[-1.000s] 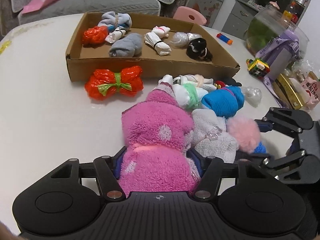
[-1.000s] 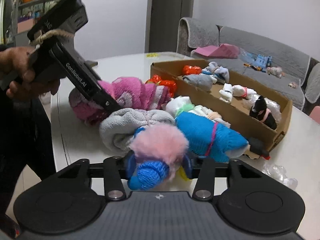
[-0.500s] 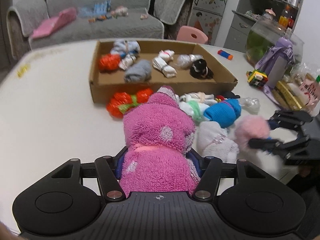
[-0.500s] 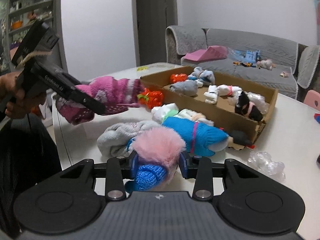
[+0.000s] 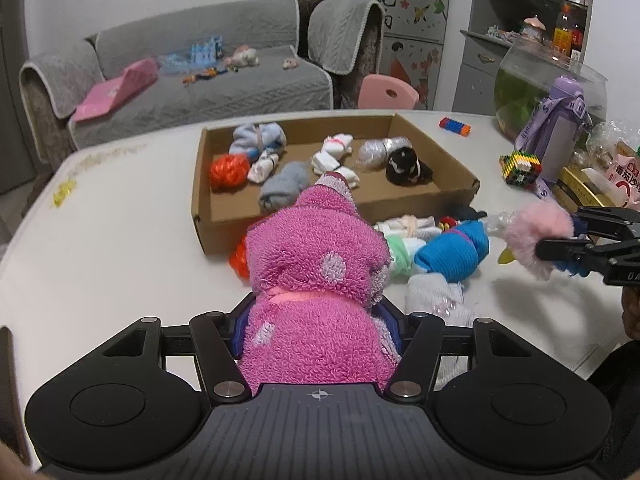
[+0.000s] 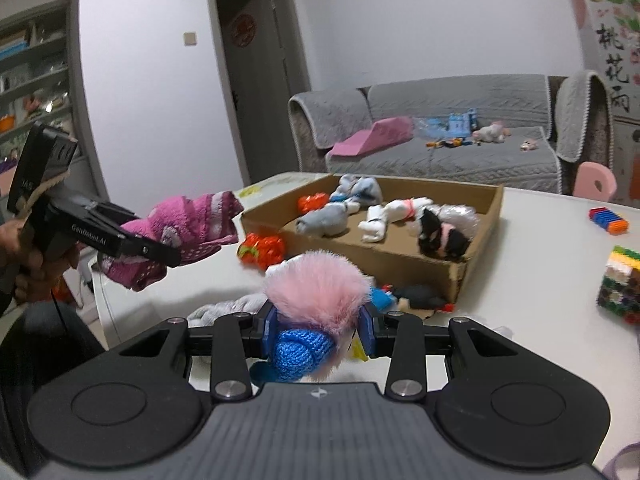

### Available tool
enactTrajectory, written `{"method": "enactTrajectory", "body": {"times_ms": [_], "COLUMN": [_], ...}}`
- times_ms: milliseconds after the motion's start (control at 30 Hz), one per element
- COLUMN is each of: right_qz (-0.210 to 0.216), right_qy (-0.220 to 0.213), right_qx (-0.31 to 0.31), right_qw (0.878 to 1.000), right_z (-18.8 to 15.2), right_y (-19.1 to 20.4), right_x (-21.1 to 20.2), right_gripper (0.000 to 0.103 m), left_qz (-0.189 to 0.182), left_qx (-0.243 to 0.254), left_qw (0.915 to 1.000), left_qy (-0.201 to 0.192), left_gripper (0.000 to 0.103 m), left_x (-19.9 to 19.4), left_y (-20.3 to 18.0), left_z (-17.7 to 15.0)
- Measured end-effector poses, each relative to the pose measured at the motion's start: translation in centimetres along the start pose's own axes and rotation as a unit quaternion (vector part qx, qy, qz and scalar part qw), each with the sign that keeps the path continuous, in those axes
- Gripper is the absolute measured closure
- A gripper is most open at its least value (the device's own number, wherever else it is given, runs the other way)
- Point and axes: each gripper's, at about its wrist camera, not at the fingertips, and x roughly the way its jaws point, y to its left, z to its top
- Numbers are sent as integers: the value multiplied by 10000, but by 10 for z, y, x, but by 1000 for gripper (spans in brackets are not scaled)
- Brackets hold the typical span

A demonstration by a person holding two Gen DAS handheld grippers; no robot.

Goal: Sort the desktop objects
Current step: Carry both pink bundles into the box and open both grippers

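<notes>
My left gripper [image 5: 316, 320] is shut on a fluffy magenta sock roll [image 5: 316, 272] and holds it above the white table, short of the cardboard box [image 5: 456, 196]. It also shows in the right wrist view [image 6: 184, 232]. My right gripper [image 6: 318, 326] is shut on a blue knitted piece with a pink pompom [image 6: 316, 292], lifted off the table; it shows at the right of the left wrist view [image 5: 532, 236]. The box [image 6: 476, 248] holds several rolled socks and bundles.
A pile of sock rolls lies before the box: a blue one [image 5: 452, 252], a grey one [image 5: 436, 300], white-green ones [image 5: 404, 236], an orange bundle [image 6: 262, 248]. A colourful cube [image 5: 520, 168], a purple bottle [image 5: 560, 132], snack packs and a fishbowl stand at the right.
Both grippers have risen and pulled back from the pile with their loads. The magenta roll and the pompom piece are now in the air, higher above the table.
</notes>
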Motion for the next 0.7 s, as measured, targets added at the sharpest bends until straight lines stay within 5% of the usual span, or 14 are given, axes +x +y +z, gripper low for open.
{"method": "enactTrajectory", "body": {"times_ms": [700], "right_qz": [-53], "right_qy": [-441], "right_qx": [-26], "right_qw": [9990], "right_z": [48], "right_y": [-14], "right_x": [-3], "right_gripper": [67], "left_qz": [-54], "left_qx": [366], "left_qw": [9988], "left_qy": [-306], "left_gripper": [37], "left_x": [19], "left_y": [-9], "left_z": [48]}}
